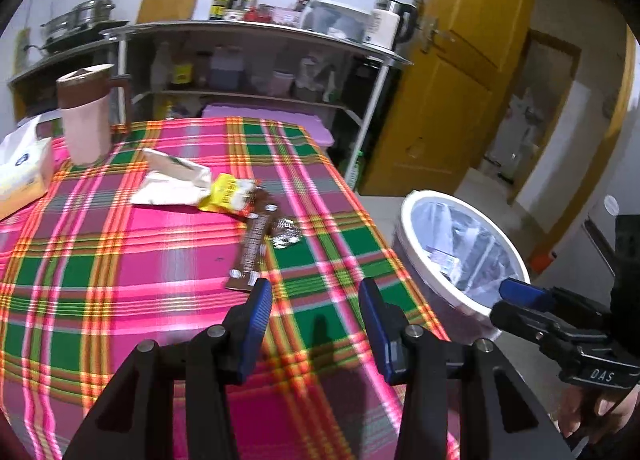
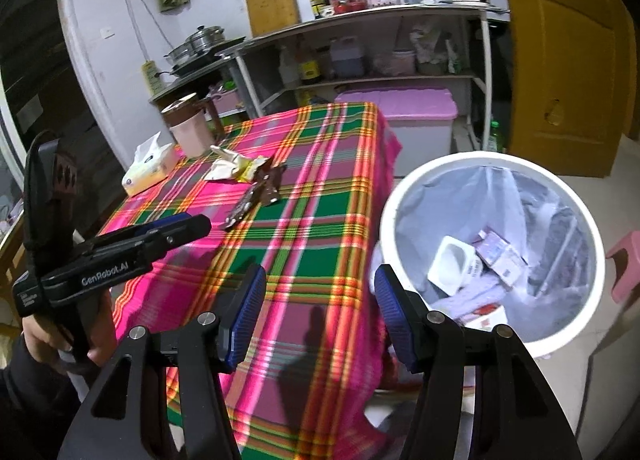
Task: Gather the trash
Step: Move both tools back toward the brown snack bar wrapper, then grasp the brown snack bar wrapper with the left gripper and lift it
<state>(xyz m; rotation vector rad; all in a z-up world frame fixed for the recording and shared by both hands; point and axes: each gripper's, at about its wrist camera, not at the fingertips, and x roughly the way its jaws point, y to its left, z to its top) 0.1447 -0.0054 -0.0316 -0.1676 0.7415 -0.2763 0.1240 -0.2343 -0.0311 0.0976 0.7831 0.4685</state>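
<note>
Wrappers lie on the plaid tablecloth (image 1: 120, 260): a long brown wrapper (image 1: 256, 244), a yellow packet (image 1: 228, 192), a white bag (image 1: 172, 180) and a small foil piece (image 1: 286, 238). They also show in the right wrist view, the brown wrapper (image 2: 244, 208) nearest. My left gripper (image 1: 316, 292) is open and empty, just short of the brown wrapper. My right gripper (image 2: 320, 280) is open and empty, over the table's edge beside the white trash bin (image 2: 580, 216), which has a clear liner and holds a white cup (image 2: 452, 264) and cartons.
A pink lidded jug (image 1: 86, 112) and a tissue box (image 1: 20, 176) stand at the table's far left. Behind are a metal shelf (image 1: 256, 28) with bottles, a purple-lidded storage box (image 2: 412, 108) and a yellow door (image 1: 452, 80). A pink stool (image 2: 628, 264) is right of the bin.
</note>
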